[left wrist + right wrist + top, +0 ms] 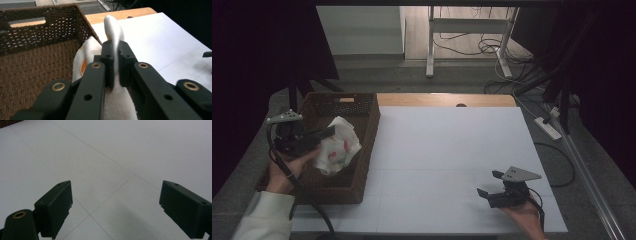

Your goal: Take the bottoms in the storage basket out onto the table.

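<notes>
Left gripper (113,60) clamped on white cloth over basket.
Fingers (107,62) pinching a crumpled white cloth with red and orange print (337,145), held above the dark brown woven basket (362,150) at the tabletop's (452,150) left edge; right gripper (490,183) spread wide, holding nothing, near the front right corner.

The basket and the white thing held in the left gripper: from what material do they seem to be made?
The basket looks woven from brown fibre cord, perhaps paper rope or seagrass: matte twisted strands with open gaps near the rim. The white thing seems to be soft cloth: it folds and bunches between the shut jaws of the left gripper, with a fuzzy matte surface and red and orange print.
</notes>
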